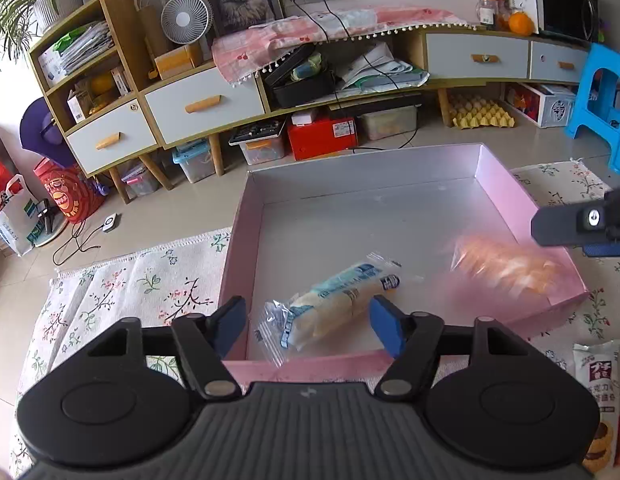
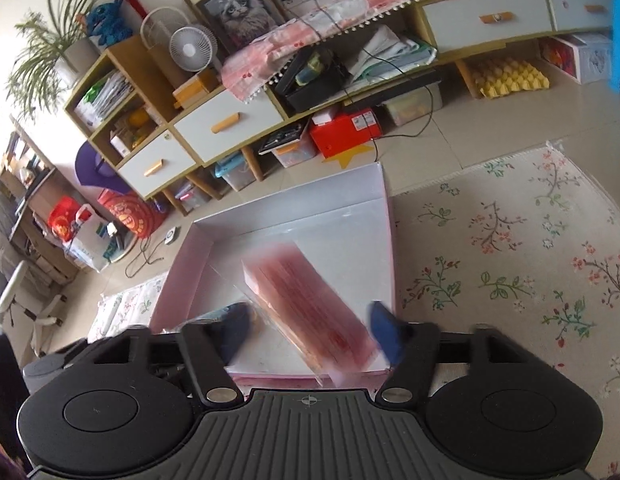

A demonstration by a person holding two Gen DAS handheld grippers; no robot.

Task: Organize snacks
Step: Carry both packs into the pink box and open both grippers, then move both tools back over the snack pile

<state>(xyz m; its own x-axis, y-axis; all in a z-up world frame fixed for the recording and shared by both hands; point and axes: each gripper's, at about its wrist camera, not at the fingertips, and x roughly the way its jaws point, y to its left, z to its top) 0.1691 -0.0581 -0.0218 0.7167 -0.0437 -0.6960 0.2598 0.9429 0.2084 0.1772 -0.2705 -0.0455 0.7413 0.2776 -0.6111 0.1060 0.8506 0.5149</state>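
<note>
Pink card forms the shallow box (image 1: 526,204) that takes the snacks; it lies on a flowered cloth (image 1: 121,280) on the floor, its pale inside facing up.

On the left, the left tool (image 1: 307,326) hangs over the near wall of the box with its blue pads spread. The blue-and-white snack packet (image 1: 342,300) lies between them on the box floor, and neither pad presses on it. The step in hand looks like letting go, so the sound move would be to lift straight up and back, keeping the pads wide so they do not snag the packet's crimped end.

Further right, the red-orange snack pack (image 2: 310,312) shows as a blur between the spread pads of the right tool (image 2: 307,330); it seems to be dropping into the box's right half. In the left wrist view it lies close to the right wall (image 1: 506,268). That tool should also clear upward, so that the pack settles flat beside the first packet and not on top of it.

At the far right, outside the box, a third packet (image 1: 598,404) waits on the cloth. It bears brown Chinese characters and a picture of a chocolate-topped biscuit; the writing is too small to read with confidence. The print on the blue packet cannot be made out.
</note>
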